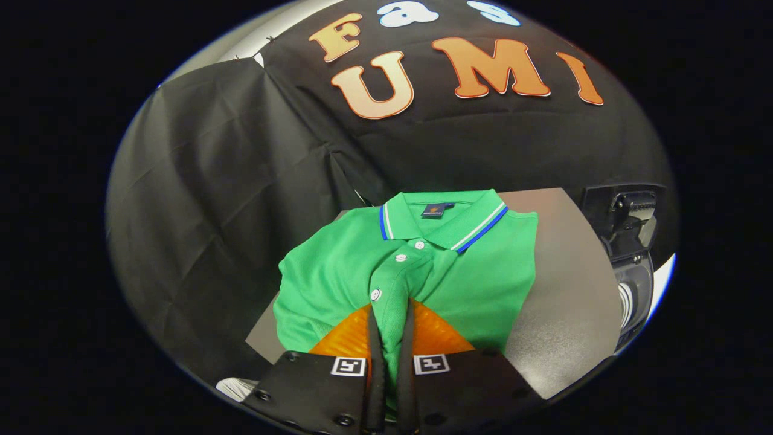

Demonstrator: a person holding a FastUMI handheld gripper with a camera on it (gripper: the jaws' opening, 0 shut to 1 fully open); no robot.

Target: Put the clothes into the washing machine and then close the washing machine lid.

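The green shirt (416, 272) has a small dark tag (436, 209) inside its collar, but the writing on the tag is too tiny to read. The collar has blue and white stripes, and three white buttons run down the front. The shirt lies on a gray table (567, 302). The gripper (391, 314) is nearly closed, with both fingers pinching a fold of the shirt by the lowest button. Off to the right, past the table, stands the washing machine (631, 254); it is dark, partly cut off, and hard to make out
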